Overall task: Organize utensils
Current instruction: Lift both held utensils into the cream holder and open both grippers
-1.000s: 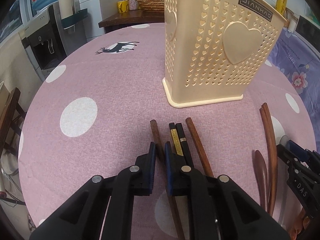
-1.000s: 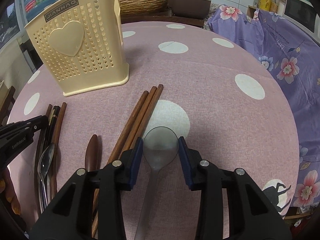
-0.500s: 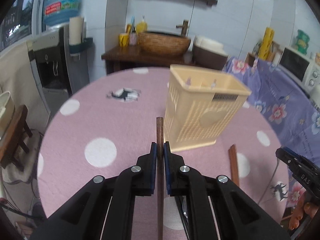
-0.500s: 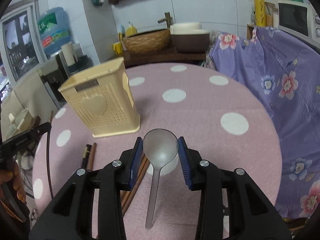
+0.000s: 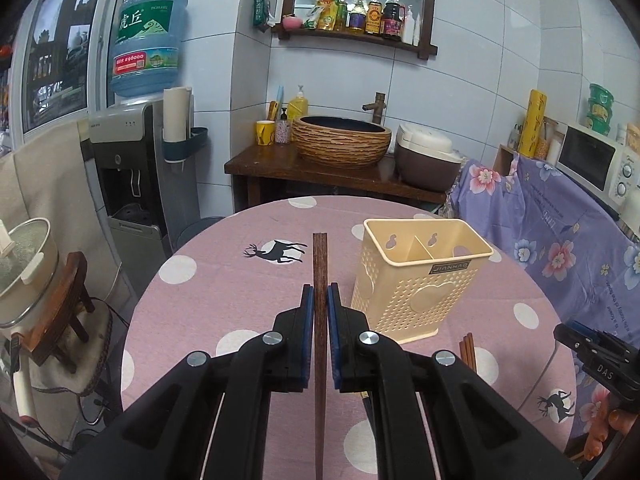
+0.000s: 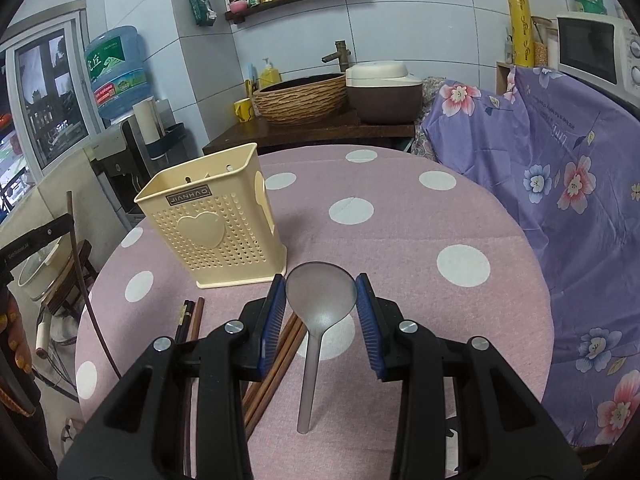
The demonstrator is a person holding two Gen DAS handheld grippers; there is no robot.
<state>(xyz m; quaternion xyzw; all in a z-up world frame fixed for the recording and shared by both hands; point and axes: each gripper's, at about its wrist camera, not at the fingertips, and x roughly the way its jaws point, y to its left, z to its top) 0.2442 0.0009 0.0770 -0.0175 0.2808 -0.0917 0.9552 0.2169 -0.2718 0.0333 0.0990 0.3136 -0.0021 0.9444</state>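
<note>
Step in hand, I judge: carrying to the holder [image 5: 416, 280], which stands empty on the pink dotted table [image 5: 224, 292]. Left hand-held gripper [image 5: 320, 304] is closed on a wooden chopstick [image 5: 320, 264]; right hand-held gripper [image 6: 321, 300] clamps a grey spoon [image 6: 320, 292]. Next: aim each over a compartment & lower. More chopsticks [image 6: 192, 316] lie on the table; a kitchen w/ sink behind.
</note>
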